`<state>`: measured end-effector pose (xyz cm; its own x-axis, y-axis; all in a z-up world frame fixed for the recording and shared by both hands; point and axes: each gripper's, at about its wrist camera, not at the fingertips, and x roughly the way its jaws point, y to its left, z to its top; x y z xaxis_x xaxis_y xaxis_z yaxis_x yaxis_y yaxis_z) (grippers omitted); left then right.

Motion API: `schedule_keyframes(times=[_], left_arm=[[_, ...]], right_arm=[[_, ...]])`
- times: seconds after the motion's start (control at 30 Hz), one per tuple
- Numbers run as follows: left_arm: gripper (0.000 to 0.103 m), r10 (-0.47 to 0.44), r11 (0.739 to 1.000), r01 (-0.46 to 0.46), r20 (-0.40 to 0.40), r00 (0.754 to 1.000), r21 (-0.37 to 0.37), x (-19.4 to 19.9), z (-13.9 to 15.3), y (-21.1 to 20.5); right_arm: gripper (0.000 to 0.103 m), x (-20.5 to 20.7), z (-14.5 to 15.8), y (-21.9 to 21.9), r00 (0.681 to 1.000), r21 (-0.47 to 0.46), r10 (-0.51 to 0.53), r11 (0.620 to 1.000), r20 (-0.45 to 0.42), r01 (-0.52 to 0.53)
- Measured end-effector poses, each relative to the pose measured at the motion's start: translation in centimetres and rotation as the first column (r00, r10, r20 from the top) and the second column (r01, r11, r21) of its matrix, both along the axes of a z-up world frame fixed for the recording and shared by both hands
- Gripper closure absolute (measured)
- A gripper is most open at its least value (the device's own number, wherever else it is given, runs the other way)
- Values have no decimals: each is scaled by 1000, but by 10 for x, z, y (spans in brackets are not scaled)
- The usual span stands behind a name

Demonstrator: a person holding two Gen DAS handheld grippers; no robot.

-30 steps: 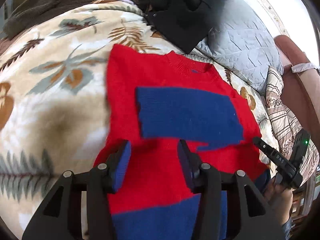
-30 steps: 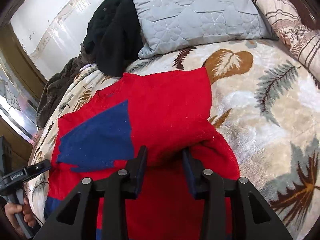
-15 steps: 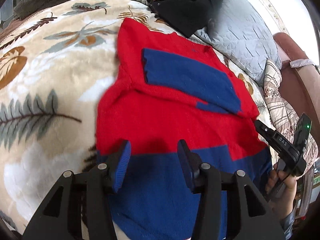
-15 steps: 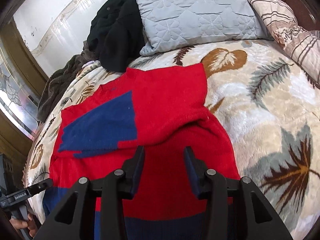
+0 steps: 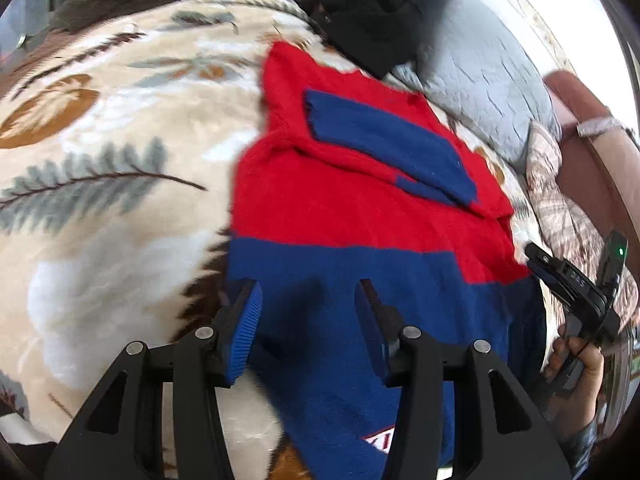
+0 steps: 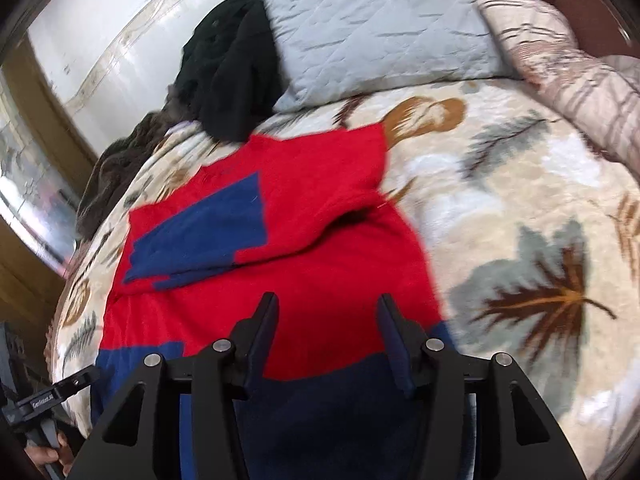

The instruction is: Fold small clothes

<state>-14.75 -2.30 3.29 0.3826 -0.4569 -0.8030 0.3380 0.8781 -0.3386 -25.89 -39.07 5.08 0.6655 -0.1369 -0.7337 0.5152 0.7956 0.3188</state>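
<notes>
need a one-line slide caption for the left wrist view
Open left gripper poised over the blue hem of a red-and-blue sweater with sleeves folded in, spread on a leaf-print blanket.

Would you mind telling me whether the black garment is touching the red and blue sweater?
Touching. The right wrist view shows the black garment lower edge lying over the sweater near the collar, with no blanket between; the left wrist view agrees.

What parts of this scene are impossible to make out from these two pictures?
- Sweater bottom hem: in both views it is cut off by the lower edge and covered by the open left claw and open right claw.
- White label on the blue part: left view, half hidden by the claw's arm, unreadable.
- Black garment by the pillow: crumpled, blurred, type unclear.
</notes>
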Motion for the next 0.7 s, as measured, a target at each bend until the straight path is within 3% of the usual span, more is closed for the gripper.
schedule_keyframes(times=[0.13, 0.23, 0.27, 0.33, 0.37, 0.47, 0.53, 0.57, 0.6, 0.63, 0.7], left_arm=[[52, 58, 998, -58, 30, 998, 19, 4, 4, 14], [52, 47, 999, -45, -76, 996, 31, 13, -17, 8], [55, 50, 997, -46, -68, 996, 56, 12, -20, 5], [71, 46, 991, -41, -29, 999, 131, 10, -16, -3], [88, 48, 983, -46, -7, 999, 178, 8, -14, -5], [88, 58, 990, -53, -35, 998, 134, 5, -10, 5], [88, 47, 990, -43, -30, 998, 132, -3, -5, 8], [88, 38, 991, -33, -36, 999, 129, -9, -3, 10], [86, 30, 992, -24, -42, 999, 122, -14, 0, 11], [84, 16, 994, -10, -53, 998, 111, -22, 2, 11], [66, -2, 996, 8, -64, 998, 93, -36, 6, 8]], right_arm=[[42, -15, 3, -20, 998, 32, -70, 997, -10, 70], [42, -14, -4, -26, 997, 44, -49, 998, -65, 52], [46, -13, -9, -26, 995, 46, -34, 998, -92, 39], [93, -11, -20, -24, 990, 71, -10, 997, -140, 20], [96, -15, -22, -25, 990, 89, -12, 996, -143, 24], [96, -30, -10, -20, 992, 48, -36, 998, -119, 42], [88, -42, 0, -14, 994, 31, -43, 998, -98, 46], [72, -50, 5, -7, 995, 27, -43, 999, -91, 45], [46, -55, 8, -4, 996, 35, -35, 999, -78, 37], [39, -60, 11, 2, 997, 39, -25, 999, -66, 28], [38, -69, 16, 21, 998, 37, 19, 999, -53, -17]])
